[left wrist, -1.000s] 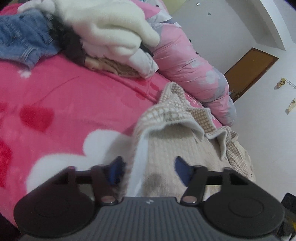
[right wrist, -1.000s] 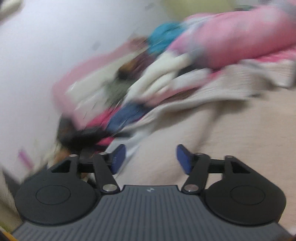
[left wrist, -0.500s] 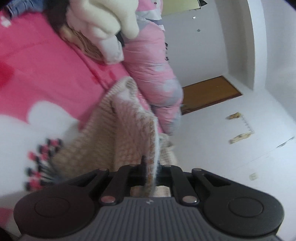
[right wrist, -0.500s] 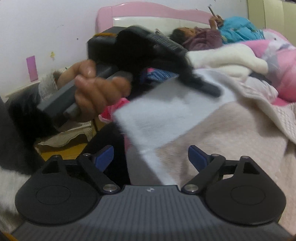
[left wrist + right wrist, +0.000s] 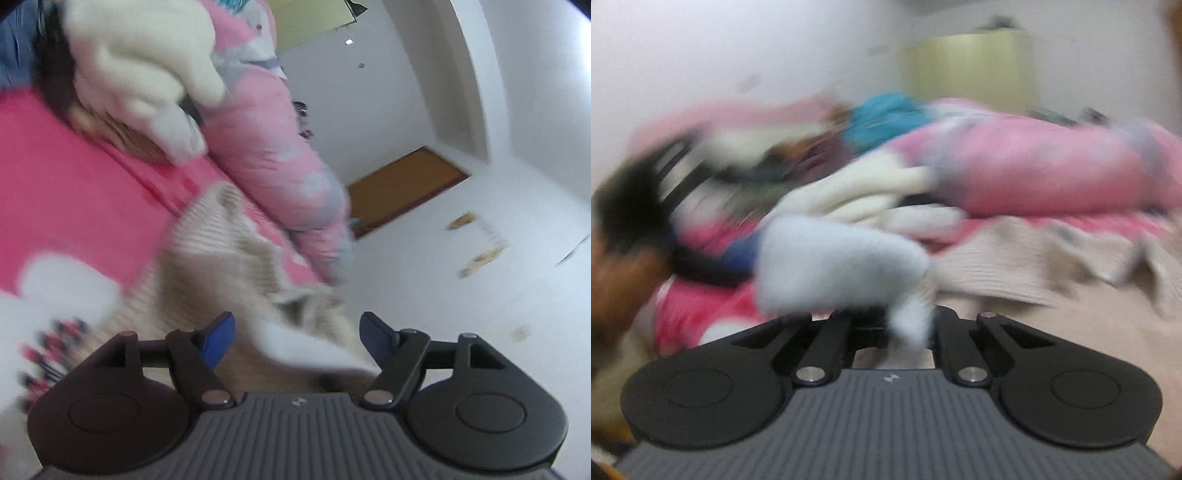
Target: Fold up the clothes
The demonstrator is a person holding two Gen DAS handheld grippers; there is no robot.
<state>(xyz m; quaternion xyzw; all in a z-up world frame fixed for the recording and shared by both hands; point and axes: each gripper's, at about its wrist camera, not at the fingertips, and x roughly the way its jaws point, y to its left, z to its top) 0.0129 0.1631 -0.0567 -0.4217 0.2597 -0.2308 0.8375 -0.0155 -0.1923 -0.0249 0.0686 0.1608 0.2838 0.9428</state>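
A beige knitted garment (image 5: pixel 221 258) with a pale white lining lies crumpled on the pink blanket (image 5: pixel 74 177). My left gripper (image 5: pixel 297 334) hovers just over it, jaws opening. A white fold of the garment's edge (image 5: pixel 306 347) lies between the blue pads (image 5: pixel 218 336), which do not press on it. In the blurred right wrist view, my right gripper (image 5: pixel 894 321) is shut on the same white lining (image 5: pixel 842 266), which bulges up out of the closed jaws. The beige cloth (image 5: pixel 1015 273) spreads to the right behind it. The left gripper (image 5: pixel 635 199) and the hand holding it show as a dark blur at the left.
A heap of clothes with a cream fleece (image 5: pixel 147 62) on top sits at the far side of the bed. A rolled pink quilt (image 5: pixel 273 155) lies along the wall side. A brown door (image 5: pixel 402 188) and white walls are beyond. A teal garment (image 5: pixel 886 114) and a pale green wardrobe (image 5: pixel 971 74) stand further back.
Half a second ago the left gripper was shut on the garment's edge; now its jaws stand apart. The right gripper, open then, has shut on the white lining.
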